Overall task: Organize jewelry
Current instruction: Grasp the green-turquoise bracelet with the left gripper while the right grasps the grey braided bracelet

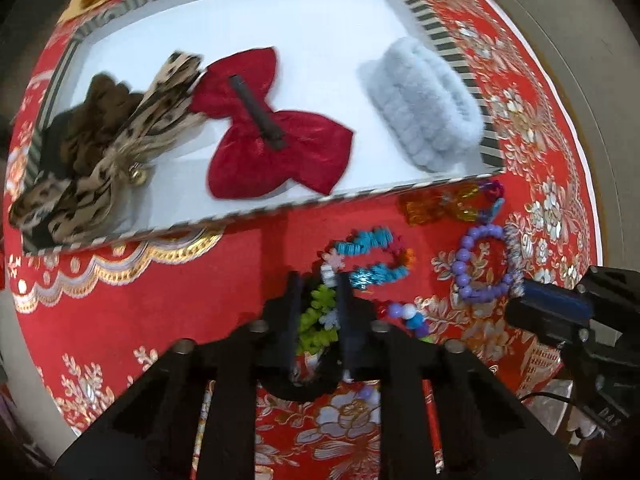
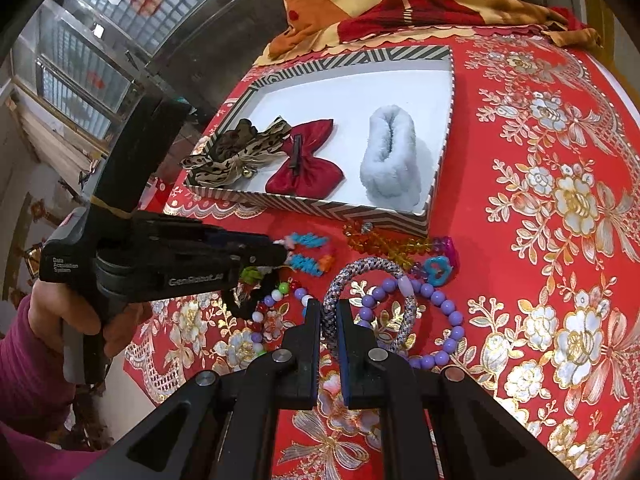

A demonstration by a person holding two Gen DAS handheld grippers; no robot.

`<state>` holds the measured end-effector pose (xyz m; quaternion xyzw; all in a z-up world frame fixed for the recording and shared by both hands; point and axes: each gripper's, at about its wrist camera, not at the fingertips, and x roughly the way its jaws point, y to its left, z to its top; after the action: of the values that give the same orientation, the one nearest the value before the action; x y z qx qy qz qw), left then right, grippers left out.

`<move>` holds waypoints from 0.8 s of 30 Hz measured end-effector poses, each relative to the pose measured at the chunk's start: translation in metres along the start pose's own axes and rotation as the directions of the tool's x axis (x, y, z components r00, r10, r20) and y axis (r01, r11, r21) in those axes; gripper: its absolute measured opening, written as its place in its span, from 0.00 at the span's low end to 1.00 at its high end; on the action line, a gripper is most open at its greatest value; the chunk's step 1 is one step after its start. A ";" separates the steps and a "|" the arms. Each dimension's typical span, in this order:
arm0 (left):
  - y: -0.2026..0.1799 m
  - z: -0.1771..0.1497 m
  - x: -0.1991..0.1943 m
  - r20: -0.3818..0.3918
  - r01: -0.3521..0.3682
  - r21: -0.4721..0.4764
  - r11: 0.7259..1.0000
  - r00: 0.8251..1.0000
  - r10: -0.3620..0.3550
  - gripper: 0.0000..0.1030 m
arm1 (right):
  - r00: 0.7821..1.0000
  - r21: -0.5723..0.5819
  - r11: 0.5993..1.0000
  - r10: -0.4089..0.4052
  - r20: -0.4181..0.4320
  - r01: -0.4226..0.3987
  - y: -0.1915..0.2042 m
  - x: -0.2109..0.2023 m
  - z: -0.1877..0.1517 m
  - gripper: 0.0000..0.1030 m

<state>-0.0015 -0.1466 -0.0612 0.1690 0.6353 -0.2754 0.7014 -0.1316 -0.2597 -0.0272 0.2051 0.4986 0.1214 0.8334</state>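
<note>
Left gripper (image 1: 318,312) fingers pinching green trinket (image 1: 318,320) on the counter (image 1: 160,312); striped tray (image 1: 256,210) just beyond, straight ahead. Right gripper (image 2: 329,320) fingers clamped on braided bangle (image 2: 332,300).

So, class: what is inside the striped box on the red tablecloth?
Inside the striped box lie a leopard-print bow over a dark brown hair piece, a red bow clip and a pale blue fluffy clip. Whatever lies under them is covered.
</note>
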 end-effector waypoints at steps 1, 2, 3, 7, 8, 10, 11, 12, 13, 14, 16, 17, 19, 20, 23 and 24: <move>-0.001 0.002 0.000 0.005 -0.002 0.005 1.000 1.000 0.002 0.12 | 1.000 -0.003 1.000 0.000 0.000 0.000 0.001 0.000 0.000 0.07; -0.001 0.002 0.000 0.006 0.001 0.001 1.000 1.000 -0.001 0.10 | 1.000 -0.004 1.000 0.001 0.001 -0.001 0.002 -0.001 -0.001 0.07; 0.001 0.002 -0.001 0.009 0.004 -0.014 1.000 1.000 -0.004 0.10 | 1.000 -0.005 1.000 0.001 0.003 -0.001 0.003 -0.001 -0.001 0.07; 0.015 -0.007 -0.021 0.039 0.088 -0.081 0.993 0.996 -0.085 0.10 | 1.000 -0.001 1.000 0.000 0.015 0.000 0.001 -0.008 -0.003 0.07; 0.019 -0.009 -0.028 0.051 0.106 -0.090 0.990 0.994 -0.101 0.10 | 1.000 -0.001 1.000 0.000 0.017 0.000 0.001 -0.009 -0.004 0.07; 0.022 -0.012 -0.041 0.075 0.120 -0.100 0.988 0.991 -0.112 0.10 | 1.000 -0.004 1.000 0.000 0.020 0.000 0.002 -0.011 -0.005 0.07; 0.024 -0.013 -0.047 0.090 0.128 -0.110 0.986 0.989 -0.118 0.10 | 1.000 -0.006 1.000 0.002 0.021 -0.002 0.003 -0.011 -0.005 0.07; 0.023 -0.018 -0.053 0.099 0.145 -0.119 0.982 0.986 -0.134 0.10 | 1.000 -0.010 1.000 0.005 0.023 -0.005 0.004 -0.012 -0.005 0.07; 0.023 -0.022 -0.057 0.103 0.164 -0.122 0.979 0.983 -0.152 0.10 | 1.000 -0.016 1.000 0.008 0.023 -0.008 0.006 -0.012 -0.005 0.07; 0.024 -0.024 -0.062 0.106 0.179 -0.121 0.976 0.980 -0.166 0.10 | 1.000 -0.023 1.000 0.010 0.024 -0.009 0.008 -0.013 -0.005 0.07; 0.020 -0.028 -0.068 0.121 0.155 -0.127 0.980 0.983 -0.140 0.10 | 1.000 -0.037 0.999 0.013 0.025 -0.013 0.013 -0.014 -0.004 0.07; 0.016 -0.029 -0.066 0.118 0.136 -0.135 0.981 0.986 -0.121 0.10 | 1.000 -0.042 0.999 0.016 0.025 -0.015 0.014 -0.015 -0.005 0.07; 0.019 -0.035 -0.060 0.099 0.137 -0.171 0.976 0.988 -0.121 0.10 | 0.999 -0.054 0.998 0.020 0.025 -0.018 0.018 -0.016 -0.005 0.07; 0.021 -0.036 -0.057 0.091 0.136 -0.186 0.973 0.989 -0.121 0.10 | 1.000 -0.058 0.998 0.021 0.023 -0.020 0.019 -0.016 -0.005 0.07; 0.037 -0.053 -0.049 0.060 0.104 -0.238 0.966 0.994 -0.092 0.10 | 1.000 -0.068 0.997 0.021 0.011 -0.021 0.021 -0.015 -0.006 0.07; 0.043 -0.061 -0.048 0.051 0.090 -0.254 0.963 0.996 -0.080 0.10 | 1.000 -0.069 0.997 0.022 0.007 -0.021 0.021 -0.014 -0.007 0.07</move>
<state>-0.0266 -0.0689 -0.0270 0.0439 0.6580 -0.2242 0.7175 -0.1444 -0.2453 -0.0091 0.1821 0.4886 0.1467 0.8406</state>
